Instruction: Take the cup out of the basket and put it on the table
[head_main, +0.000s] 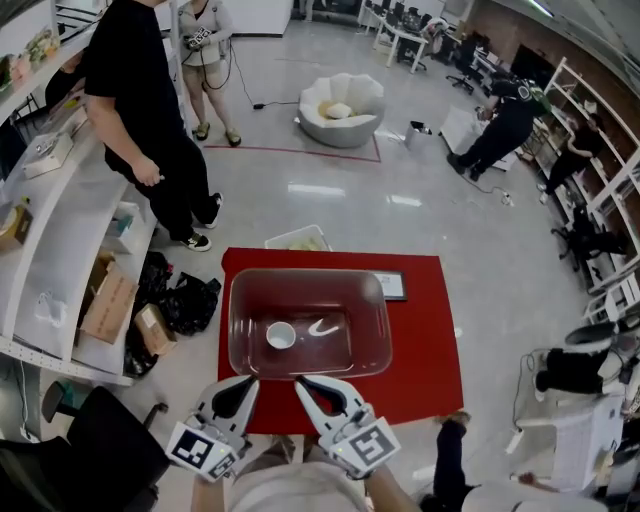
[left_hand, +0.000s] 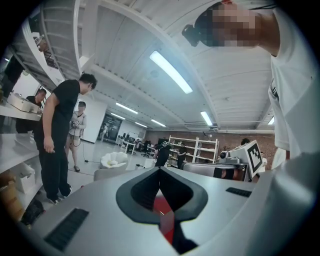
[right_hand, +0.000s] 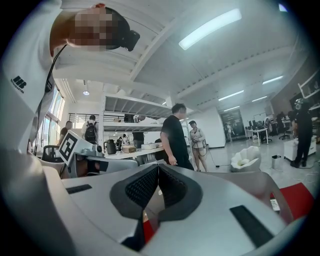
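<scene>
You held the left gripper (head_main: 246, 384) and the right gripper (head_main: 303, 384) side by side at the near edge of the red table (head_main: 425, 300), just short of the clear basket (head_main: 305, 272). Both claws were clenched, tips pressed together, with nothing between them. The white cup (head_main: 281, 336) stood upright inside the basket, toward its near left part, with a small curved white piece (head_main: 322, 327) lying just beside it on the right. Neither gripper touched the basket or the cup
</scene>
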